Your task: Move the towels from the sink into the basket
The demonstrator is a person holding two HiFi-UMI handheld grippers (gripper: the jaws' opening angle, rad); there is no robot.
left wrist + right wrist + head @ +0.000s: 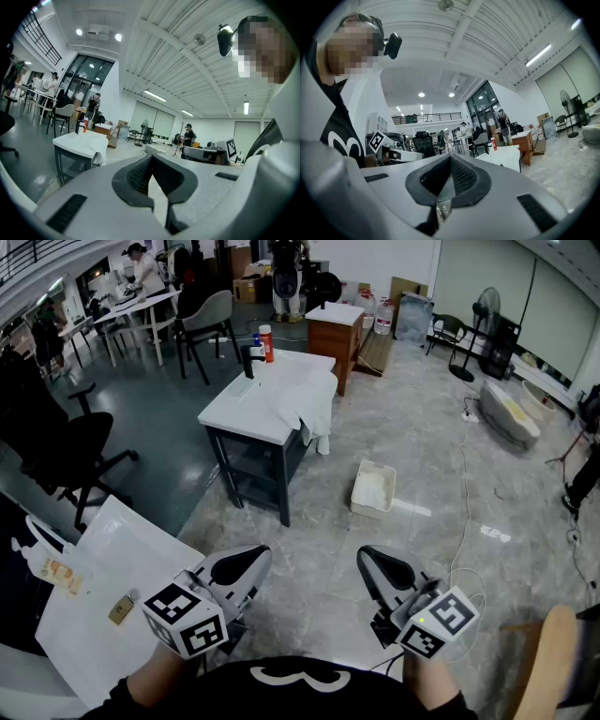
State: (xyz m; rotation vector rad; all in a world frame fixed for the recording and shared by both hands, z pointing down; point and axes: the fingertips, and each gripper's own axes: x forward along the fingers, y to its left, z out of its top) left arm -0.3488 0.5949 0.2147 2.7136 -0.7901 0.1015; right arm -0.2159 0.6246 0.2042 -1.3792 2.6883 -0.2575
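L grey two-jaw gripper (pixel 246 563): jaws together, empty. Approach the white-topped, dark-framed sink stand (pixel 234 411), open the jaws, then pinch a fold of the white cloth towel (pixel 307 404) draped over its edge. The white rectangular basket (pixel 373 488) sits on the floor nearby; R grey gripper (pixel 380 570) is likewise closed, empty.

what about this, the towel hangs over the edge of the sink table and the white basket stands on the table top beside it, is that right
Not quite. The white basket stands on the floor, apart from the sink table, not on its top. The head view shows this. The towel does hang over the table's edge.
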